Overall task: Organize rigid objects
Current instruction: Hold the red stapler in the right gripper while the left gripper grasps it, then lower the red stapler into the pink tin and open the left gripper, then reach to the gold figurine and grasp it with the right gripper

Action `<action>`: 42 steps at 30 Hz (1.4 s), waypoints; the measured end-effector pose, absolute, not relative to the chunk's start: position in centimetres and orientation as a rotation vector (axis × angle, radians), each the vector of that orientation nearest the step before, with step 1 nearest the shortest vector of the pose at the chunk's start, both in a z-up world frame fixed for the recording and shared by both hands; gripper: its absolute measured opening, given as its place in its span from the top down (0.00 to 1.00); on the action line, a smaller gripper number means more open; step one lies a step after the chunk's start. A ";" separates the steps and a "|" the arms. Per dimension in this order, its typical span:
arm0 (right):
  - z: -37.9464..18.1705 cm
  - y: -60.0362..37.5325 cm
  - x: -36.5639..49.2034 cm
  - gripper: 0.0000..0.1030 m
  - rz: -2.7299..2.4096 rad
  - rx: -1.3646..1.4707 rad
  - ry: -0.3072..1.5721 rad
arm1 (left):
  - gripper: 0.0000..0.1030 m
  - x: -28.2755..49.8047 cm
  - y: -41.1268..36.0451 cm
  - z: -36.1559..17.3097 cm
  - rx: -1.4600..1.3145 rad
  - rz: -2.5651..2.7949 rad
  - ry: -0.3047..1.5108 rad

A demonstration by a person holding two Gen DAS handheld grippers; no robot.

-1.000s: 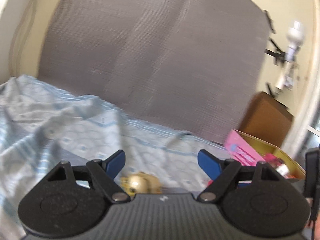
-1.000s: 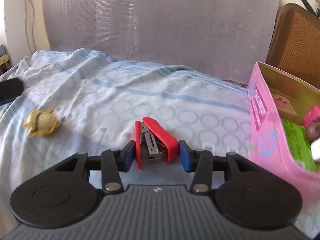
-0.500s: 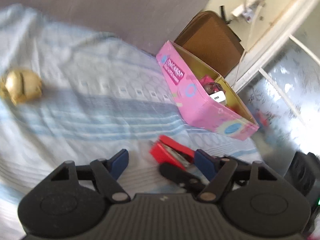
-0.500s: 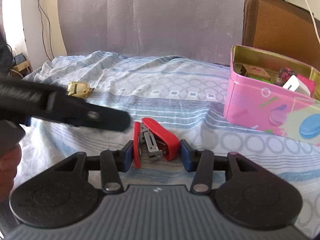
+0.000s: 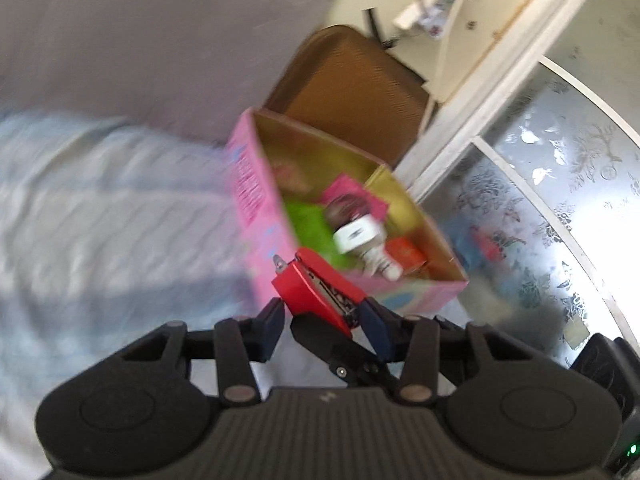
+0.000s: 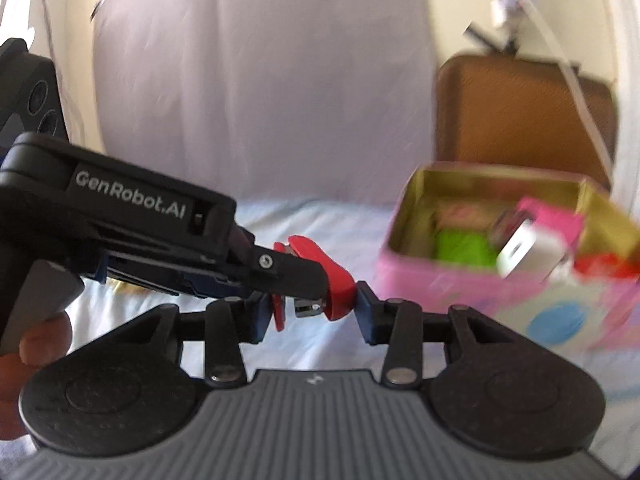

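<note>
"GenRobot.AI" on left tool (image 6: 316, 280) (white lettering), red stapler (image 6: 334, 276), pink tin (image 6: 520, 300)

A grey panel (image 6: 260, 92) fills the wall at twelve o'clock. A brown woven chair back (image 5: 352, 88) stands at one o'clock, beside a white-framed, frosted floral window (image 5: 560, 208), brightly lit.

there was one red stapler (image 5: 320, 292), one pink tin box (image 6: 500, 292) and two grippers, the left gripper (image 5: 322, 322) and the right gripper (image 6: 310, 314). in the box lay one white charger block (image 6: 528, 254) and one green item (image 6: 460, 248); the rest was too blurred to count.
</note>
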State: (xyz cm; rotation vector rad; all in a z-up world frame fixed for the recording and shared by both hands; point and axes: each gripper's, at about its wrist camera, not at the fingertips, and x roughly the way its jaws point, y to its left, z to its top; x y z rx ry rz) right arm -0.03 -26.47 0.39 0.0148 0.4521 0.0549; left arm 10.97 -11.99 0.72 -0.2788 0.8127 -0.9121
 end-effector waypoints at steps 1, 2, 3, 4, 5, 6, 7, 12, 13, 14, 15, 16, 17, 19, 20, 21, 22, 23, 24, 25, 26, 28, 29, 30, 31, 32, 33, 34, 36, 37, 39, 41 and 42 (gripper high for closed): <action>0.9 -27.1 0.2 0.56 0.042 0.014 0.435 | 0.59 11.3 -13.0 1.2 -0.261 -0.917 0.801; 1.2 -28.0 0.4 0.56 0.028 0.016 0.423 | 0.59 11.7 -14.1 1.7 -0.249 -0.923 0.792; 1.6 -28.9 0.8 0.56 0.010 0.020 0.412 | 0.59 12.3 -15.1 1.9 -0.243 -0.931 0.789; 1.8 -29.6 1.0 0.56 -0.004 0.021 0.406 | 0.59 12.9 -16.2 2.0 -0.242 -0.935 0.794; 1.9 -30.3 1.4 0.56 -0.015 0.022 0.403 | 0.59 13.6 -17.1 2.0 -0.241 -0.937 0.803; 1.9 -31.3 2.0 0.56 -0.025 0.026 0.406 | 0.59 14.3 -18.1 1.8 -0.236 -0.938 0.814; 1.8 -32.0 2.5 0.55 -0.033 0.030 0.414 | 0.59 14.9 -18.9 1.6 -0.231 -0.938 0.823; 0.5 -34.9 4.7 0.55 -0.070 0.053 0.473 | 0.59 17.5 -21.9 -0.2 -0.202 -0.913 0.876; 0.2 -35.1 5.1 0.54 -0.075 0.052 0.483 | 0.59 17.8 -22.4 -0.5 -0.196 -0.907 0.883; 0.0 -35.3 5.4 0.53 -0.078 0.050 0.493 | 0.59 18.1 -22.8 -0.8 -0.191 -0.902 0.887; -0.3 -35.6 5.8 0.53 -0.082 0.051 0.501 | 0.59 18.4 -23.1 -1.2 -0.184 -0.893 0.890; -0.7 -35.8 6.2 0.52 -0.086 0.052 0.506 | 0.59 18.5 -23.4 -1.4 -0.179 -0.883 0.890; -1.0 -35.9 6.5 0.51 -0.091 0.054 0.513 | 0.59 18.6 -23.6 -1.5 -0.170 -0.872 0.874; -1.5 -36.2 6.8 0.51 -0.099 0.058 0.515 | 0.56 18.7 -23.8 -1.5 -0.154 -0.854 0.861; -1.7 -36.3 6.9 0.51 -0.100 0.063 0.515 | 0.55 18.8 -23.8 -1.4 -0.160 -0.848 0.859; -1.7 -36.3 6.8 0.51 -0.097 0.071 0.514 | 0.55 18.7 -23.6 -1.3 -0.164 -0.839 0.856; -1.7 -36.4 6.6 0.51 -0.094 0.077 0.508 | 0.55 18.7 -23.4 -1.0 -0.164 -0.827 0.847; -1.6 -36.4 6.3 0.51 -0.095 0.079 0.500 | 0.55 18.6 -23.2 -0.8 -0.162 -0.816 0.835; -1.4 -36.4 5.9 0.51 -0.100 0.080 0.490 | 0.55 18.4 -22.8 -0.4 -0.160 -0.802 0.821; -1.1 -36.4 5.4 0.51 -0.106 0.086 0.476 | 0.55 18.2 -22.4 -0.1 -0.158 -0.791 0.808; -0.8 -36.5 4.9 0.51 -0.109 0.095 0.464 | 0.55 17.9 -22.0 0.2 -0.152 -0.780 0.794; -0.2 -36.6 3.4 0.51 -0.120 0.127 0.434 | 0.55 16.8 -21.4 1.0 -0.121 -0.753 0.758; 0.1 -36.8 2.8 0.51 -0.129 0.145 0.420 | 0.53 16.1 -21.2 1.3 -0.099 -0.740 0.739; 0.4 -36.9 1.8 0.51 -0.141 0.167 0.403 | 0.50 15.1 -20.9 1.7 -0.073 -0.723 0.719; 0.6 -36.9 1.0 0.51 -0.153 0.186 0.391 | 0.49 14.3 -20.8 1.9 -0.053 -0.710 0.702; 0.8 -37.0 0.0 0.51 -0.165 0.210 0.378 | 0.48 13.4 -20.6 2.1 -0.034 -0.699 0.686; 0.9 -37.0 -0.8 0.51 -0.174 0.233 0.370 | 0.48 12.5 -20.4 2.3 -0.016 -0.690 0.674; 1.1 -37.1 -1.4 0.51 -0.182 0.254 0.364 | 0.48 11.6 -20.1 2.4 0.001 -0.682 0.663; 1.2 -37.2 -3.1 0.51 -0.195 0.290 0.353 | 0.47 9.8 -19.6 2.4 0.028 -0.667 0.647; 1.1 -37.3 -3.8 0.51 -0.198 0.300 0.351 | 0.47 9.1 -19.5 2.4 0.039 -0.658 0.642; 1.1 -37.2 -5.1 0.51 -0.198 0.308 0.349 | 0.47 7.6 -19.0 2.2 0.065 -0.641 0.630; 1.0 -36.8 -6.0 0.51 -0.195 0.311 0.354 | 0.45 6.2 -18.5 1.9 0.089 -0.633 0.619; 1.0 -36.5 -6.5 0.51 -0.190 0.315 0.360 | 0.44 5.6 -18.2 1.8 0.101 -0.628 0.613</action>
